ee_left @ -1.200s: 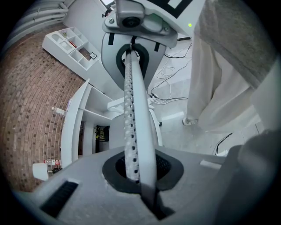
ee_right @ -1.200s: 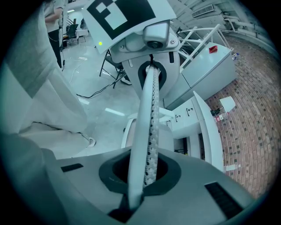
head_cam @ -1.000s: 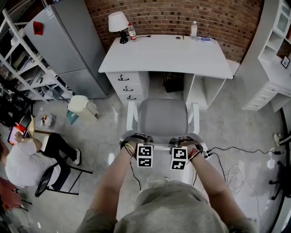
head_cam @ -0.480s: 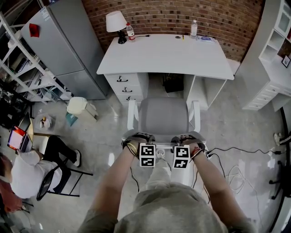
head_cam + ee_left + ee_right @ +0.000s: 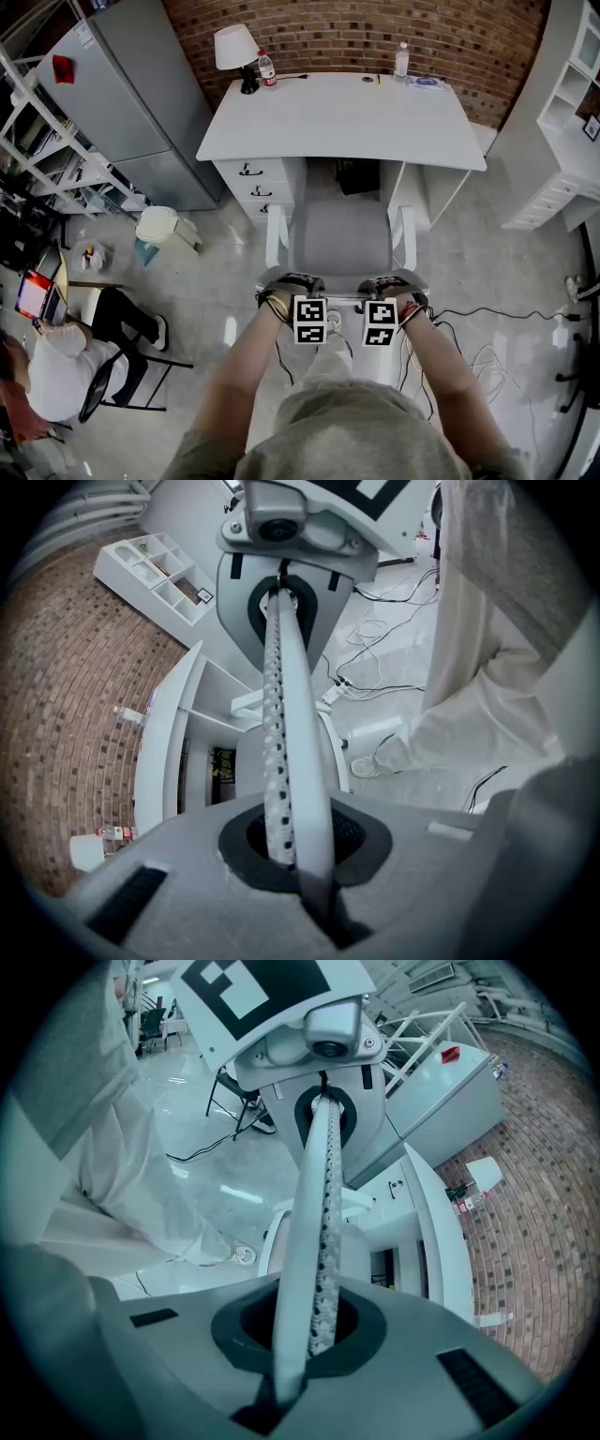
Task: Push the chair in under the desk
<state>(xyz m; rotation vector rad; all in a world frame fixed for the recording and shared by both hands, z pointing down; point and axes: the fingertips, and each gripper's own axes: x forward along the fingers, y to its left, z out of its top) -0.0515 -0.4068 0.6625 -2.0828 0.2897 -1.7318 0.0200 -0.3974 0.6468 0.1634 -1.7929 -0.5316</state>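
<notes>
While the person (image 5: 349,427) stands behind it, chair (image 5: 339,239) sits centre frame, just below desk (image 5: 342,117) | left gripper (image 5: 306,302) at its rear edge, jaws pressed together | right gripper (image 5: 382,302) alongside, jaws pressed together

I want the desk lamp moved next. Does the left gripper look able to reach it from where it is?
Probably not: the left gripper sits at the back of the chair, with its seat and the whole depth of the desk between it and the lamp.
</notes>
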